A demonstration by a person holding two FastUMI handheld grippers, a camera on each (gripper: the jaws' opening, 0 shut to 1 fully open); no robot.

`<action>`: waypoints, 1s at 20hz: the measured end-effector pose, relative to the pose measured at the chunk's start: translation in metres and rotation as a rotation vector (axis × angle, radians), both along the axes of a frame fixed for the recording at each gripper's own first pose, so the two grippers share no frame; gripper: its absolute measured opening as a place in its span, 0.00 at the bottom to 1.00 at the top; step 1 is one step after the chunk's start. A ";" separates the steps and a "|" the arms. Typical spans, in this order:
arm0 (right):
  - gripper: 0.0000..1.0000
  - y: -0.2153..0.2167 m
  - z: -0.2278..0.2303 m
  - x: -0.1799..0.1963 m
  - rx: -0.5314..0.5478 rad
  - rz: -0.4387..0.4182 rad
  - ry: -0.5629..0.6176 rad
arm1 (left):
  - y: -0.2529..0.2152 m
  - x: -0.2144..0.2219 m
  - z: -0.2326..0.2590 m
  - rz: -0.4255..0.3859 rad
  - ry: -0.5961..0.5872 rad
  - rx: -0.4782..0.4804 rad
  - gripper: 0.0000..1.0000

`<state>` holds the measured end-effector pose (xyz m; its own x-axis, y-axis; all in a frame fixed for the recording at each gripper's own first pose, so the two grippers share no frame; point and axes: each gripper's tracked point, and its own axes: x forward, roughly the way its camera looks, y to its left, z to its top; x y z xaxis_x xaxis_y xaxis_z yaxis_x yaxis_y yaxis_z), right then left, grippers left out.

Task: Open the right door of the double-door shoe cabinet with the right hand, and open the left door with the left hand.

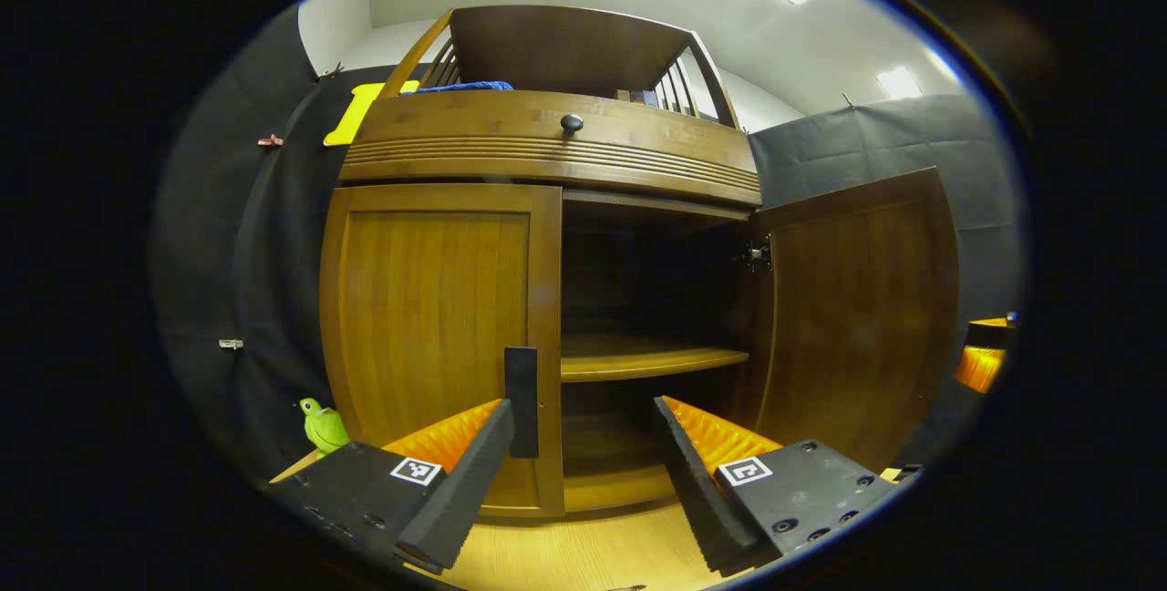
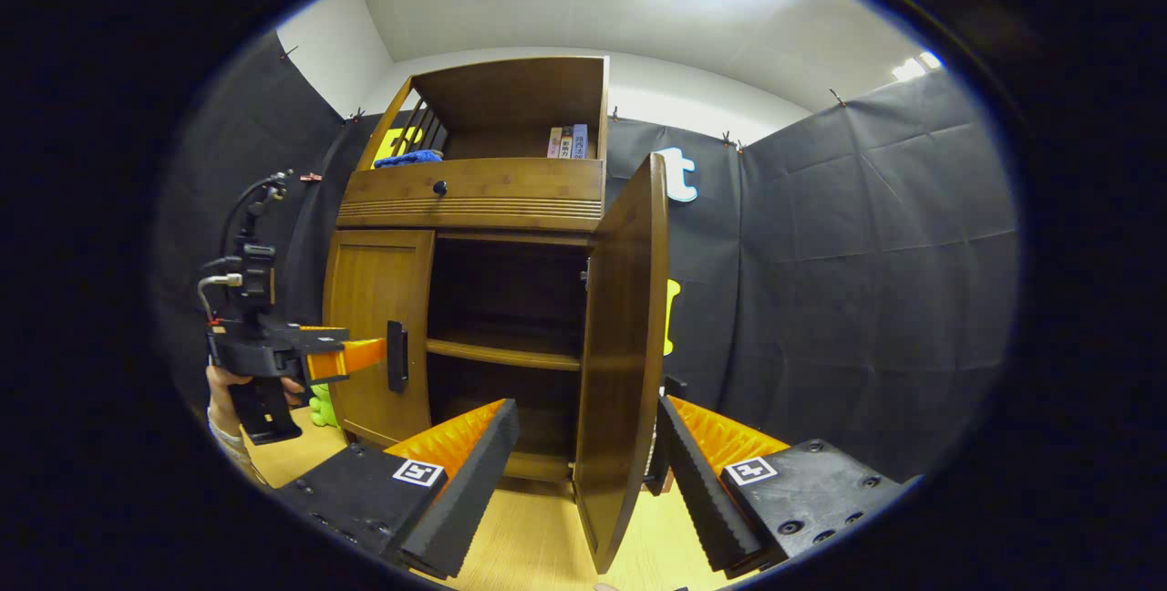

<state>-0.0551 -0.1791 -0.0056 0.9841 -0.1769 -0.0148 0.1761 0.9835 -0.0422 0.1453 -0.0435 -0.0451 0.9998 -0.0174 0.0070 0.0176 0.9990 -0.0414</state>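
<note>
The shoe cabinet (image 1: 547,144) stands in front of me against the black cloth wall, on a pale wood floor (image 1: 583,554). Its right door (image 2: 624,345) is swung wide open, edge toward me in the right gripper view, showing a dark inside with a shelf (image 1: 652,358). The left door (image 1: 438,336) is shut, flat against the cabinet front. Above the doors runs a drawer with a round dark knob (image 1: 572,123).

My right gripper (image 2: 583,445) is spread, one finger on each side of the open door's edge, neither pressing on it. My left gripper (image 1: 583,445) is spread too, close to the left door's dark upright handle (image 1: 521,401), which stands just beside its left finger; I cannot tell whether they touch. A small green toy (image 1: 324,425) sits on the floor, left of the cabinet.
</note>
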 end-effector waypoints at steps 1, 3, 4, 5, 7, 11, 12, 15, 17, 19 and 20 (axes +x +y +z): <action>0.96 0.002 0.000 0.003 0.013 0.012 0.001 | 0.004 0.009 -0.004 0.008 -0.005 0.004 0.94; 0.96 0.003 0.001 0.006 0.027 0.021 -0.005 | 0.011 0.028 -0.010 0.020 -0.012 0.000 0.94; 0.97 0.003 0.003 0.008 0.027 0.022 -0.013 | 0.015 0.037 -0.012 0.029 -0.022 -0.004 0.94; 0.97 0.003 0.004 0.009 0.025 0.024 -0.018 | 0.019 0.044 -0.016 0.040 -0.027 -0.004 0.94; 0.96 0.006 0.004 0.013 0.019 0.035 -0.026 | 0.028 0.060 -0.027 0.066 -0.017 0.007 0.94; 0.97 0.011 0.002 0.023 0.038 0.063 -0.038 | 0.038 0.083 -0.047 0.078 -0.001 -0.020 0.92; 0.96 0.011 0.002 0.024 0.040 0.070 -0.038 | 0.041 0.087 -0.049 0.082 0.000 -0.034 0.91; 0.97 0.012 0.004 0.028 0.032 0.082 -0.047 | 0.055 0.101 -0.055 0.106 0.006 -0.072 0.82; 0.97 0.013 0.002 0.029 0.029 0.090 -0.049 | 0.058 0.112 -0.060 0.111 0.018 -0.098 0.75; 0.96 0.014 0.000 0.030 0.035 0.099 -0.043 | 0.063 0.117 -0.068 0.115 0.037 -0.097 0.65; 0.97 0.015 -0.001 0.032 0.037 0.104 -0.040 | 0.058 0.118 -0.070 0.096 0.039 -0.102 0.58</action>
<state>-0.0234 -0.1644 -0.0067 0.9971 -0.0740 0.0201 0.0740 0.9973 -0.0006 0.2632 0.0147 -0.1154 0.9964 0.0773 -0.0346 -0.0814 0.9866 -0.1417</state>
